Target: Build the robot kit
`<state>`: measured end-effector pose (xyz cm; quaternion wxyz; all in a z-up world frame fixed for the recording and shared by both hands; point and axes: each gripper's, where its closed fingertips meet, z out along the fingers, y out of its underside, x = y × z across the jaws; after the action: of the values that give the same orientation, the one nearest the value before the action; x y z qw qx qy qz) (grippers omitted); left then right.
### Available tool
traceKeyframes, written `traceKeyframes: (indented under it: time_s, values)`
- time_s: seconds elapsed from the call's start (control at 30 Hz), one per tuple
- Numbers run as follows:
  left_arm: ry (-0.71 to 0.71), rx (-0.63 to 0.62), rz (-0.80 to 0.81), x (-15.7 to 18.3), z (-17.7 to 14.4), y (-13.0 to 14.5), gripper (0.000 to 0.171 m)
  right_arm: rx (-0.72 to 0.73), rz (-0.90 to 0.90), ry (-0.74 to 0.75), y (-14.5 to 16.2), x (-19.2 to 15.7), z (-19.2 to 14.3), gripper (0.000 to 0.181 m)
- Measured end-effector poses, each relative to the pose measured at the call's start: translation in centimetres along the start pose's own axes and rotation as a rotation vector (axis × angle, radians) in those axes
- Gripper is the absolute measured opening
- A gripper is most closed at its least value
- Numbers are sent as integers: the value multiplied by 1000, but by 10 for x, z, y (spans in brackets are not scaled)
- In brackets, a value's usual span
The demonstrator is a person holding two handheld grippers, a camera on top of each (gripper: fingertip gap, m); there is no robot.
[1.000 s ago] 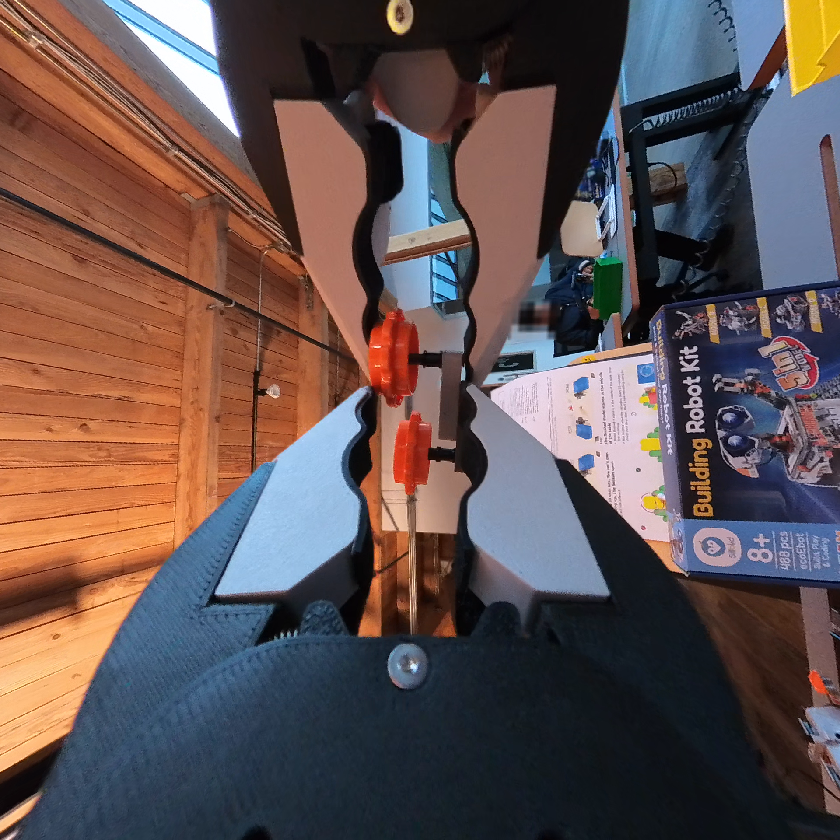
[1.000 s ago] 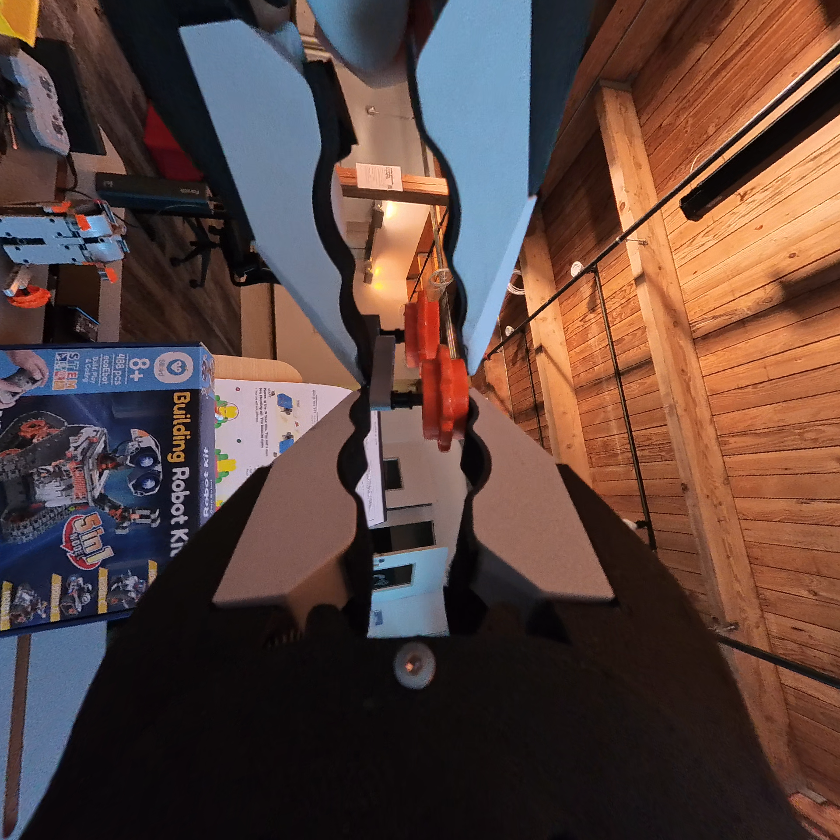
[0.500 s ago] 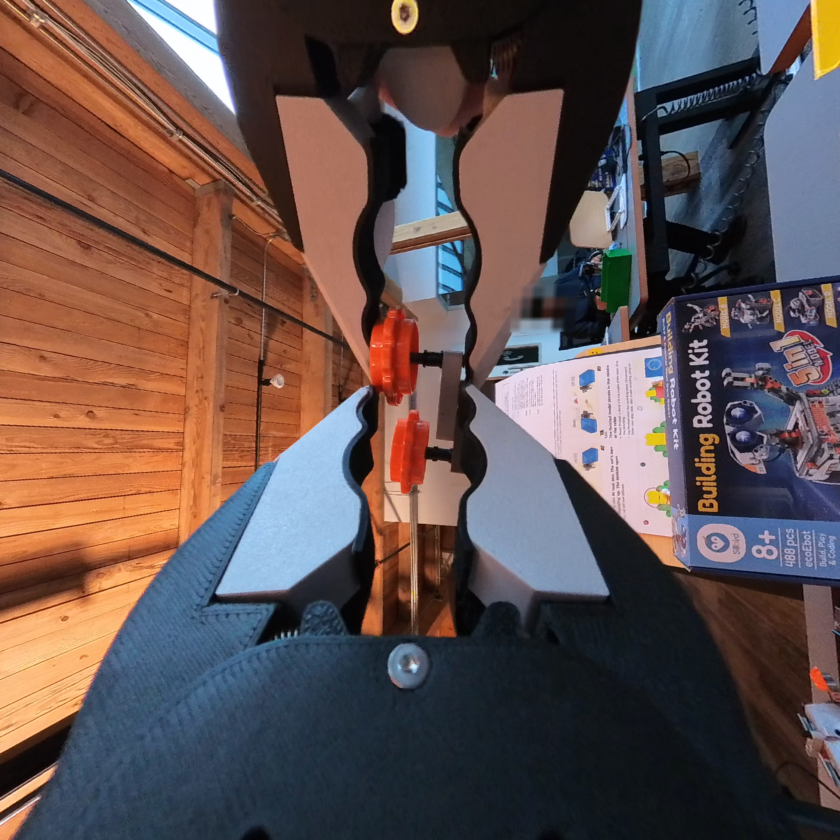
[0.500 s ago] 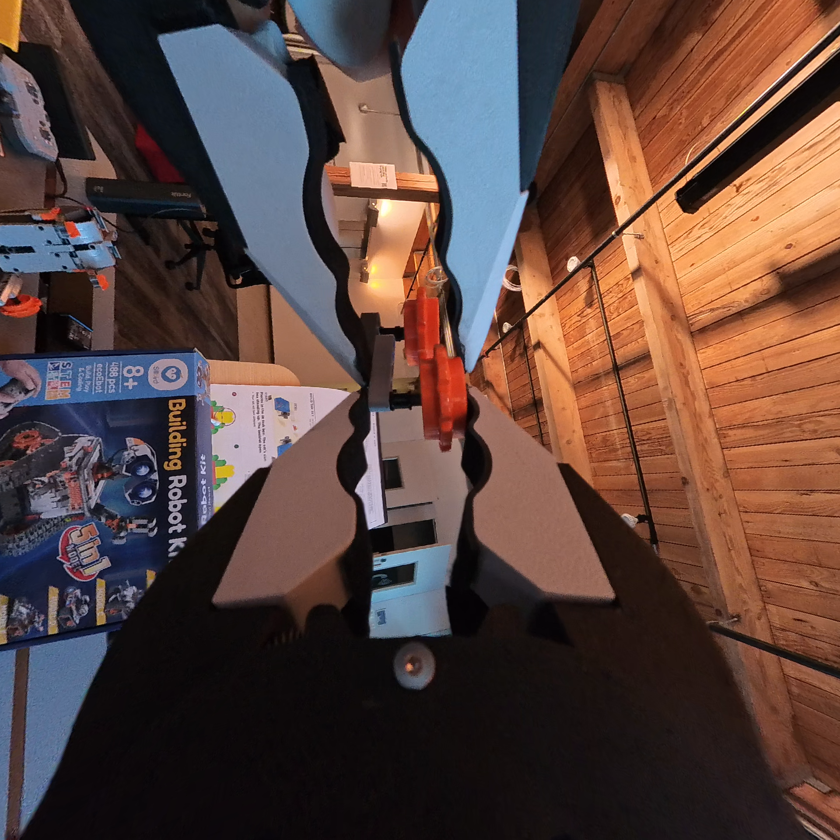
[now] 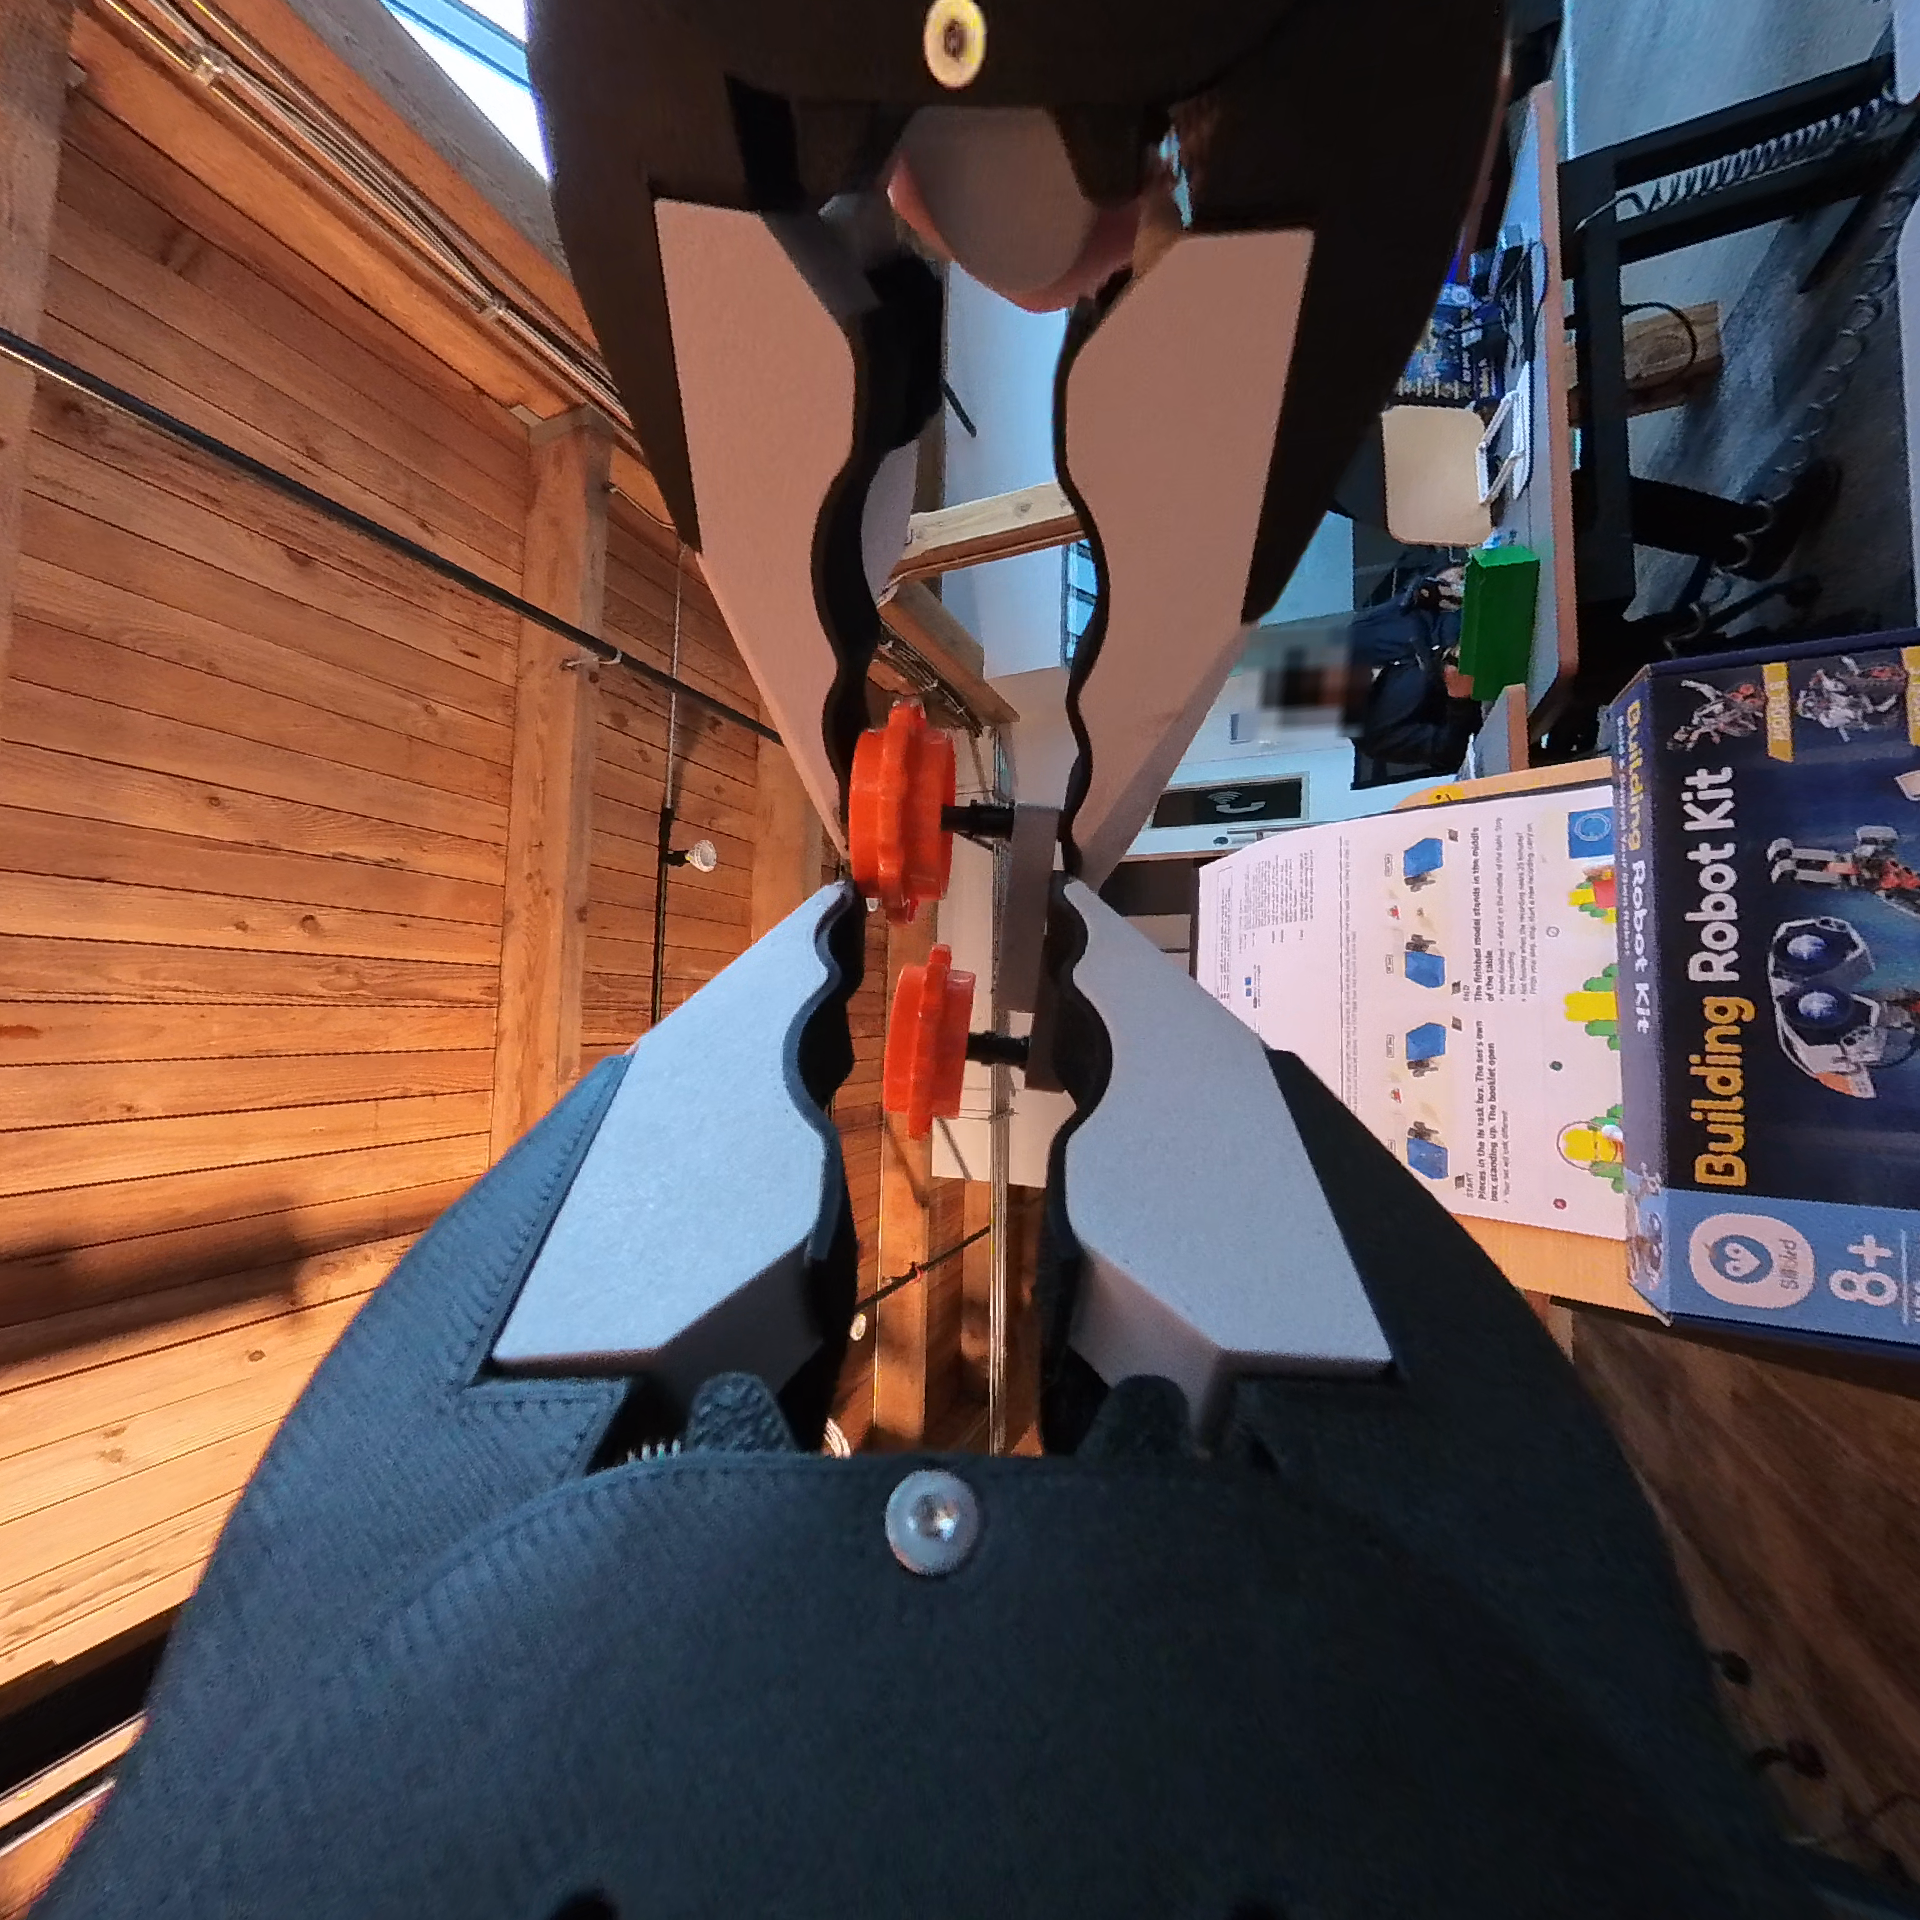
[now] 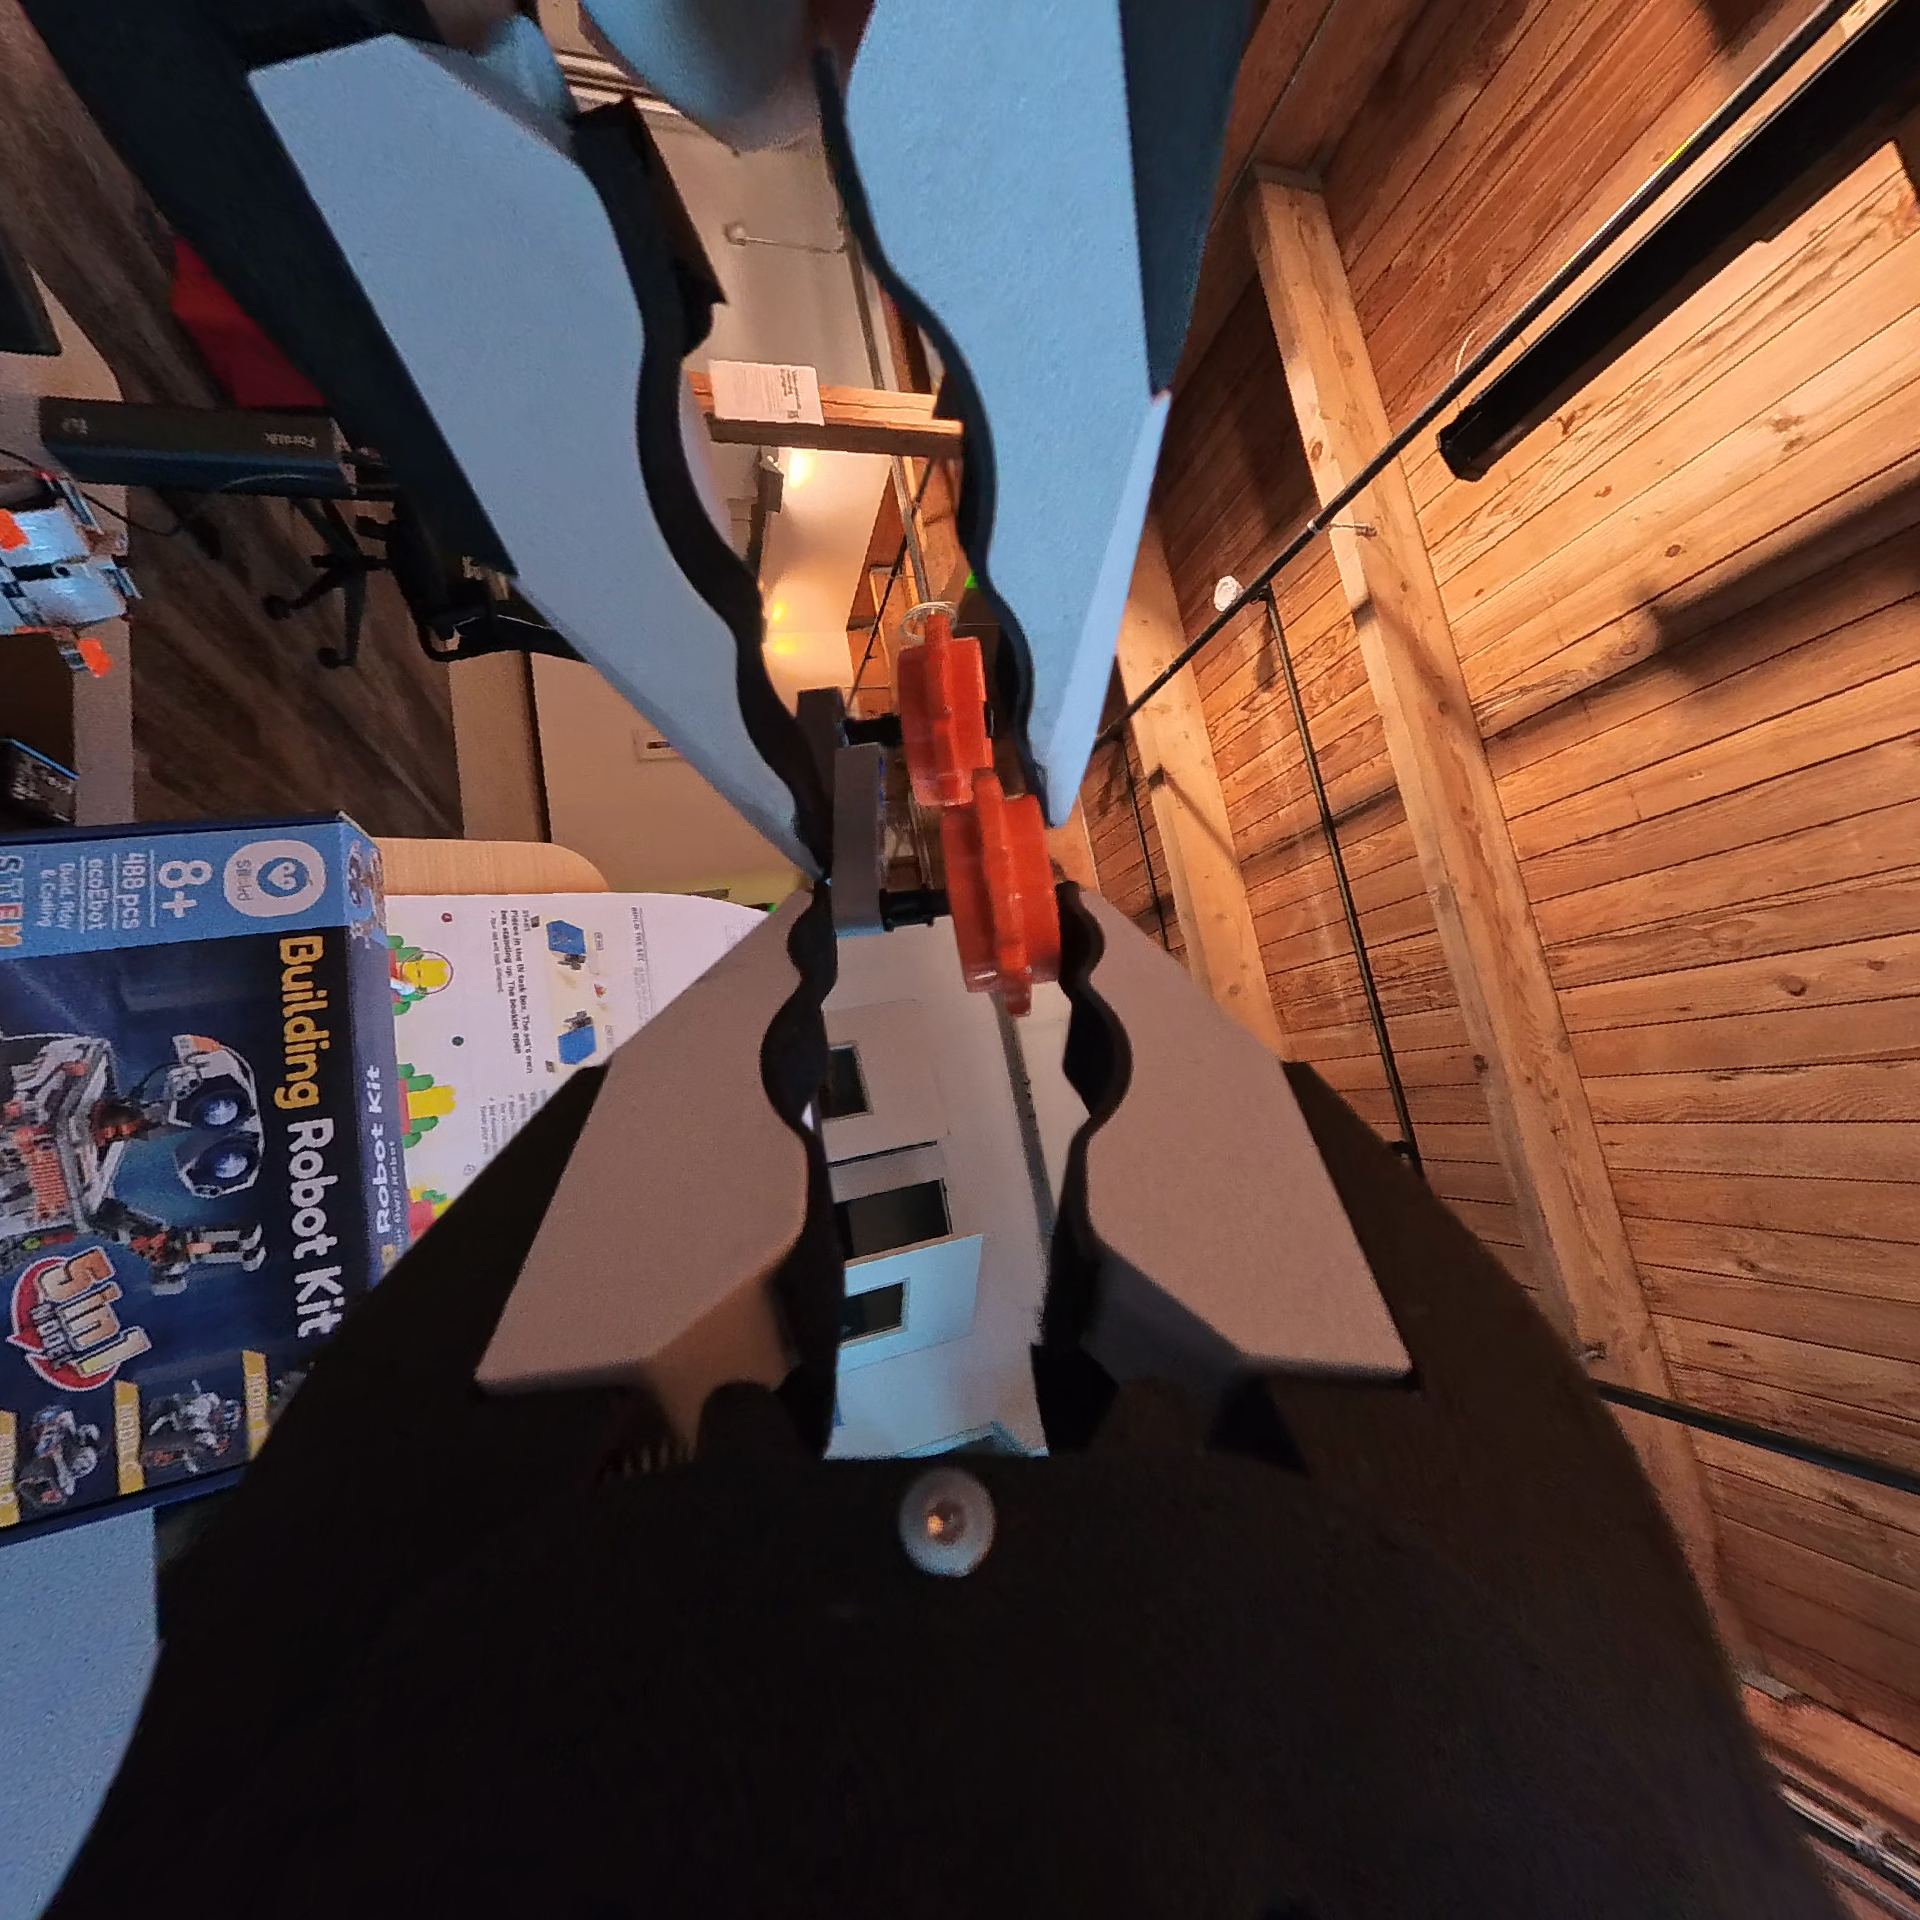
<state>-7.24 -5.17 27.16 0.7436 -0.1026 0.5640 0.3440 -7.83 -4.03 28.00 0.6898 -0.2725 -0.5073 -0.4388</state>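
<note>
A small assembly, a grey beam (image 5: 1029, 935) with two orange gears on black axles, hangs in mid-air between both grippers, which face each other tip to tip. My left gripper (image 5: 956, 899) comes from below in the left wrist view, narrowly shut around the nearer gear (image 5: 925, 1039) and the beam, with a thin gap beside that gear. My right gripper (image 5: 961, 847) comes from above and pinches the farther gear (image 5: 899, 810) and beam. In the right wrist view the right gripper (image 6: 940, 899) clamps its gear (image 6: 997, 904) against the beam (image 6: 857, 862); the left gripper (image 6: 930, 842) comes from above.
A blue boxed kit (image 5: 1766, 987) and a white instruction sheet (image 5: 1403, 1018) lie on a light wooden table (image 5: 1507, 1262). A wooden plank wall (image 5: 260, 831) fills the other side. Far off are a person in dark clothes (image 5: 1403, 675), a green block (image 5: 1496, 623) and desks. The tips of both grippers are at nearly the same place.
Both grippers keep their hold on the gear assembly. The pair has shifted a little, so the blue box has drifted outward in both views.
</note>
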Motion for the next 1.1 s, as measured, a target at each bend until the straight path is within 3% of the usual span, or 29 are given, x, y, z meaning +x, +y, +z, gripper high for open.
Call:
traceKeyframes:
  time_s: [1.1]
  values:
    - [5,-19,-7,-1,0,3,32,-48,-39,-24,-1,-1,3,38]
